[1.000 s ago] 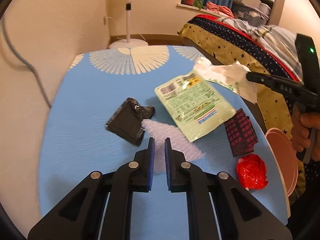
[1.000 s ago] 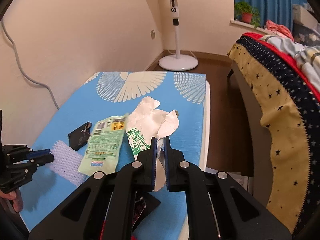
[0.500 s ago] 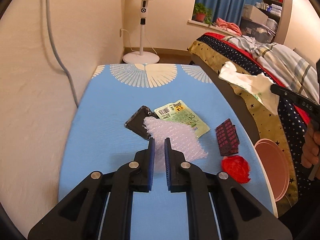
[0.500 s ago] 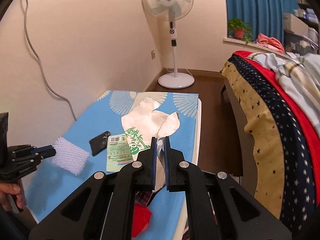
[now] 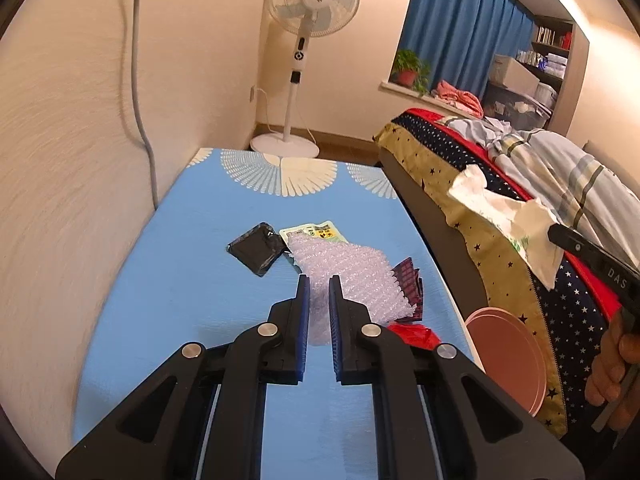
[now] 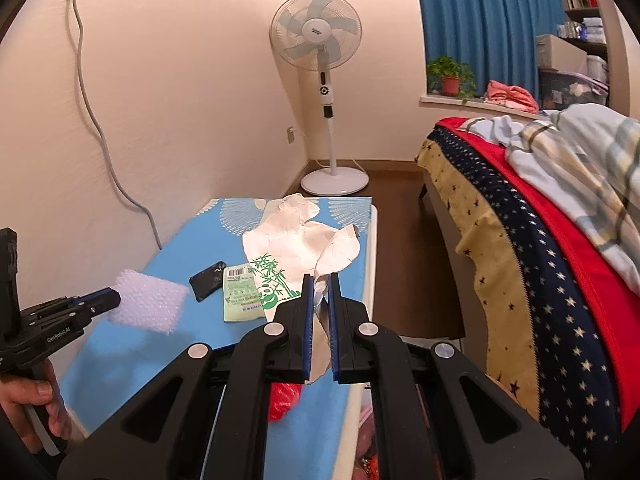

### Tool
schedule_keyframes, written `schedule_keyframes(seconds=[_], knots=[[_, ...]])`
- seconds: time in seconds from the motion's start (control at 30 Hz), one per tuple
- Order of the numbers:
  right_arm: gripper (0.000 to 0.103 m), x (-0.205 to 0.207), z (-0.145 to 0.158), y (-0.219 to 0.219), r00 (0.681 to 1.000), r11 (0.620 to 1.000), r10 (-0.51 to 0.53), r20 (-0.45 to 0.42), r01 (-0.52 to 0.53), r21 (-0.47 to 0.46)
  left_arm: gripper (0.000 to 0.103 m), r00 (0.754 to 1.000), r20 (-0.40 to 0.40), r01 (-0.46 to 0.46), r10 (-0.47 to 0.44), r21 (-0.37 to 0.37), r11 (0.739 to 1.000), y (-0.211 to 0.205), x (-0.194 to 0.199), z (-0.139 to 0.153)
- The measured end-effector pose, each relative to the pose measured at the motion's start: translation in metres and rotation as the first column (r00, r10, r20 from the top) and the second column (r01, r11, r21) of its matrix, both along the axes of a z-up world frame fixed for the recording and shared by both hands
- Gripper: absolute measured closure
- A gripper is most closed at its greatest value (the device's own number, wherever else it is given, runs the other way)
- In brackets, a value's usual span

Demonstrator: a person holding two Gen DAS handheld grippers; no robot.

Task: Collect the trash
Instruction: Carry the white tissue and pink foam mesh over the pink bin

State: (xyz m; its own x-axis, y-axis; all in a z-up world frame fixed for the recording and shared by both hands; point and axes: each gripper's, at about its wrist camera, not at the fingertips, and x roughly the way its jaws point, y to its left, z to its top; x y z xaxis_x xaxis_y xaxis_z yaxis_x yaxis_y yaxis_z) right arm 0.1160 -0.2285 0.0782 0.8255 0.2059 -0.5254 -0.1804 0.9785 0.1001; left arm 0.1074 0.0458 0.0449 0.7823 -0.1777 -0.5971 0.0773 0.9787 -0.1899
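Note:
My left gripper (image 5: 318, 280) is shut on a sheet of pale bubble wrap (image 5: 352, 276) and holds it above the blue table (image 5: 160, 280); the wrap (image 6: 148, 306) also shows at left in the right wrist view. My right gripper (image 6: 320, 278) is shut on a crumpled white wrapper with a green bamboo print (image 6: 292, 248), lifted off the table. On the table lie a black packet (image 5: 256, 250), a green pouch (image 6: 240, 298), a dark red patterned packet (image 5: 408, 280) and a red crumpled piece (image 5: 416, 336).
A pink round bin (image 5: 508, 356) stands by the table's right edge. A bed with a starred cover (image 6: 520, 260) fills the right side. A standing fan (image 6: 326, 92) is at the far end, and a grey cable (image 5: 142, 92) hangs down the left wall.
Both grippers have risen and pulled back from the table, the left carrying the bubble wrap and the right the white wrapper. The table items now look smaller and farther away.

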Motion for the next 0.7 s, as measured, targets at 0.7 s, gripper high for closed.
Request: schedule_keyframes(seconds=[0.7], knots=[[0.096,-0.055,-0.010,-0.052,0.985,0.985,-0.173,-0.010,0.173,0.022,0.093,0.997,0.034,0.065,-0.065,-0.001,0.998,-0.057,-0.037,-0.016]])
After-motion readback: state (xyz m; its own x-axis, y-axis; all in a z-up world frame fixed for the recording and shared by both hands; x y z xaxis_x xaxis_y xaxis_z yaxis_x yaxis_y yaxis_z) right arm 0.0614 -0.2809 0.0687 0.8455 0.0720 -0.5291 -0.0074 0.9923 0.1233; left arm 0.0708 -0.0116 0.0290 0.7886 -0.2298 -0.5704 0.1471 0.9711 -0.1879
